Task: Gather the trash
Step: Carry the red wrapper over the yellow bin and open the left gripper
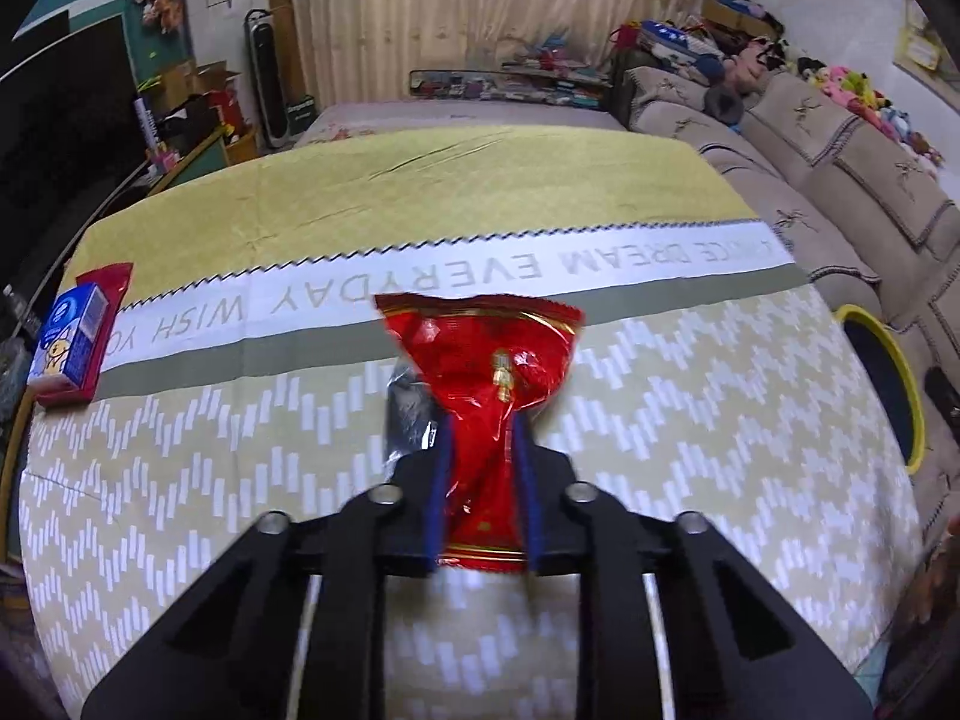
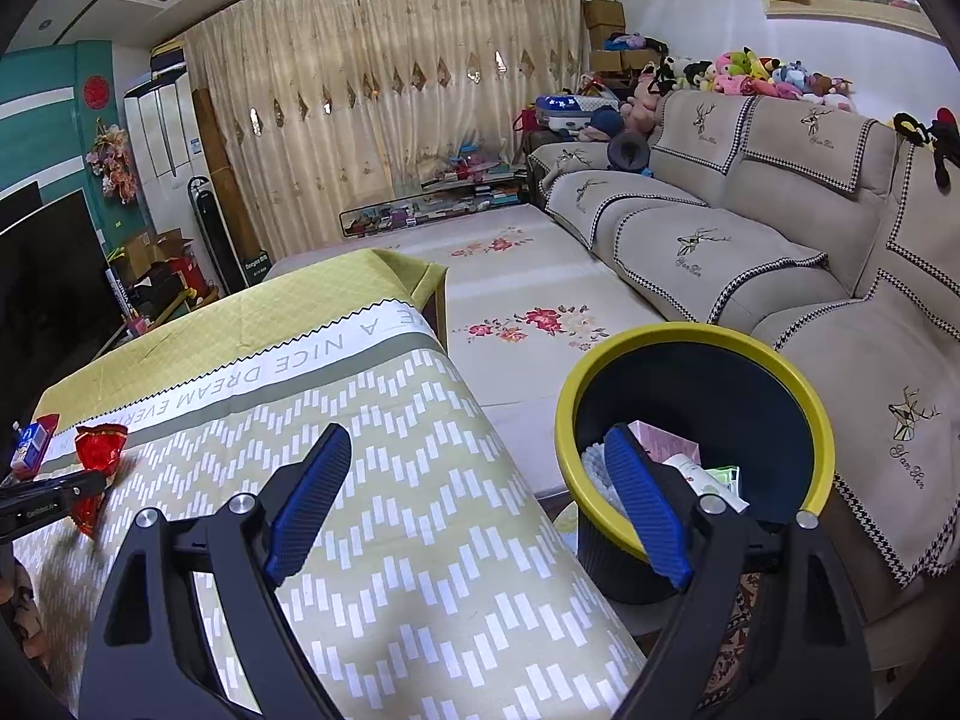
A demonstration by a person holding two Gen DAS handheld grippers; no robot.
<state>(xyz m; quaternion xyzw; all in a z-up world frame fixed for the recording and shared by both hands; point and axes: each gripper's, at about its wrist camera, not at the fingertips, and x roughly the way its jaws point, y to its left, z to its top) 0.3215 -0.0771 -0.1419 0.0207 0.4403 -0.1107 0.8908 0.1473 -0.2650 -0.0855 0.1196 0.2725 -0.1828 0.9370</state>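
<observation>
The left gripper (image 1: 480, 438) pinches the red wrapper (image 1: 486, 372) at its lower half; it looks light, crinkly and slippery. The right gripper (image 2: 474, 480) gapes wide, empty.

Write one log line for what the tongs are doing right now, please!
left tongs: shut on red wrapper, above table | right tongs: open, empty | yellow-rimmed bin: beside table, holds trash | blue carton: on table

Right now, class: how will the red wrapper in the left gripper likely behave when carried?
The red wrapper looks crinkled and pinched thin between the left gripper pads, so probably floppy and light. Its glossy film may slip.
</observation>
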